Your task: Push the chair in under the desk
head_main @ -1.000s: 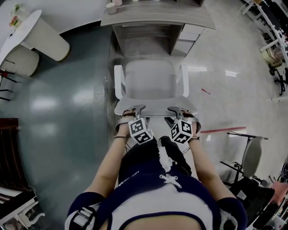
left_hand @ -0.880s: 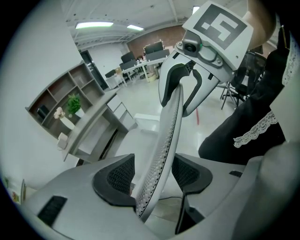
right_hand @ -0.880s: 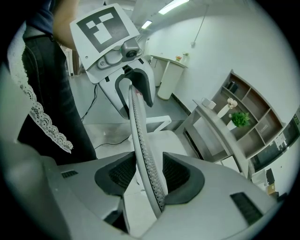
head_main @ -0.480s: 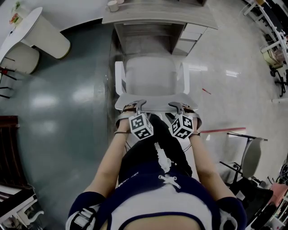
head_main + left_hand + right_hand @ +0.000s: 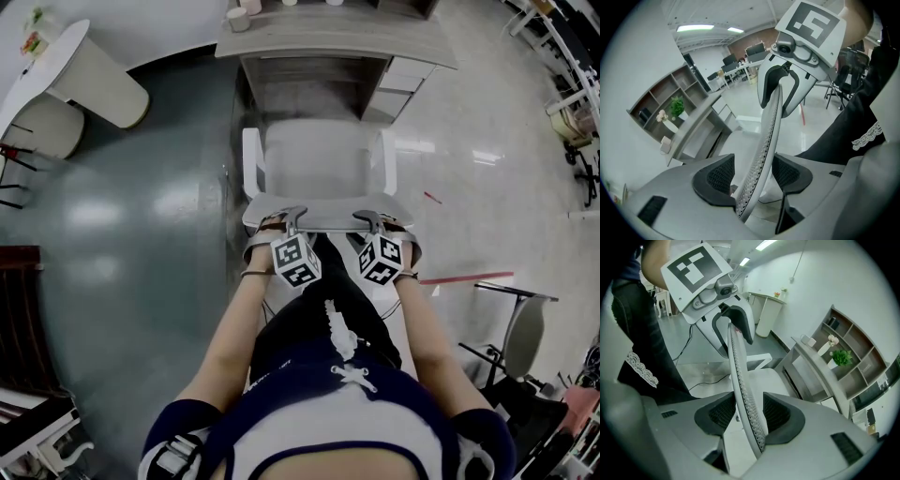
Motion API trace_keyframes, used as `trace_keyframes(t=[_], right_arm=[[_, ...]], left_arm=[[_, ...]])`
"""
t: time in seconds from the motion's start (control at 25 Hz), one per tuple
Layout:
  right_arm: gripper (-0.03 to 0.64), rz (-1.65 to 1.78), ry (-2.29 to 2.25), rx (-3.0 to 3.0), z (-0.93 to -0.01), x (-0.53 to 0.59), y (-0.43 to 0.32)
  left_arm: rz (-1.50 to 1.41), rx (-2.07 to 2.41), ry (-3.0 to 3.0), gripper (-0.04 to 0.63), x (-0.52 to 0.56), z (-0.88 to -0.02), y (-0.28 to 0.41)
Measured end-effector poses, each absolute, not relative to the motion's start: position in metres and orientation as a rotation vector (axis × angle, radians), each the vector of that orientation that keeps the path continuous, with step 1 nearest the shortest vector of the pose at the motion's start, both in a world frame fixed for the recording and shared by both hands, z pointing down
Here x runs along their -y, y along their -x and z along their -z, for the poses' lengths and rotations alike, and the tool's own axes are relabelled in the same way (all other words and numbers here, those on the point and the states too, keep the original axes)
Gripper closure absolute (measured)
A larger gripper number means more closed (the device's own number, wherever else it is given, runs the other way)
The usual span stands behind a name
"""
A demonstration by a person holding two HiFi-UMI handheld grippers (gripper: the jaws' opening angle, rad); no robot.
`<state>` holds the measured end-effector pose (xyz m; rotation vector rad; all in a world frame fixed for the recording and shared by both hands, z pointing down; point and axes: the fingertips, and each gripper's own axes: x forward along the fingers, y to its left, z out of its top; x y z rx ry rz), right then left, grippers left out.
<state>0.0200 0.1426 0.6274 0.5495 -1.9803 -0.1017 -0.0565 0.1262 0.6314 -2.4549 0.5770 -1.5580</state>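
Observation:
A white office chair (image 5: pixel 314 159) with armrests faces the grey desk (image 5: pixel 333 39), its seat front at the desk's opening. Both grippers hold the top edge of its mesh backrest (image 5: pixel 323 217). My left gripper (image 5: pixel 292 223) grips the left part and my right gripper (image 5: pixel 367 223) the right part. In the left gripper view the backrest (image 5: pixel 768 126) runs between the left gripper (image 5: pixel 752 176) pads. The right gripper view shows the backrest (image 5: pixel 740 376) clamped the same way in the right gripper (image 5: pixel 750 416). The desk (image 5: pixel 815 366) lies beyond.
A cup (image 5: pixel 237 19) stands on the desk's left end and a drawer unit (image 5: pixel 403 80) sits under its right side. A round white table (image 5: pixel 66 66) is at upper left. Another chair (image 5: pixel 520 328) stands at right, near red floor tape (image 5: pixel 464 277).
The chair has rolled a little forward toward the desk, and both grippers have moved forward with its backrest.

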Motion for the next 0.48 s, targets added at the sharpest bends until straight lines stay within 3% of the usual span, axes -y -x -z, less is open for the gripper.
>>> trace_keyframes(t=[0.48], right_arm=[[0.449,0.155,-0.550,1.985,-0.626,-0.101,-0.030]], left_arm=[[1.583,-0.578,2.467,0.341,-0.084,-0.631,0.047]])
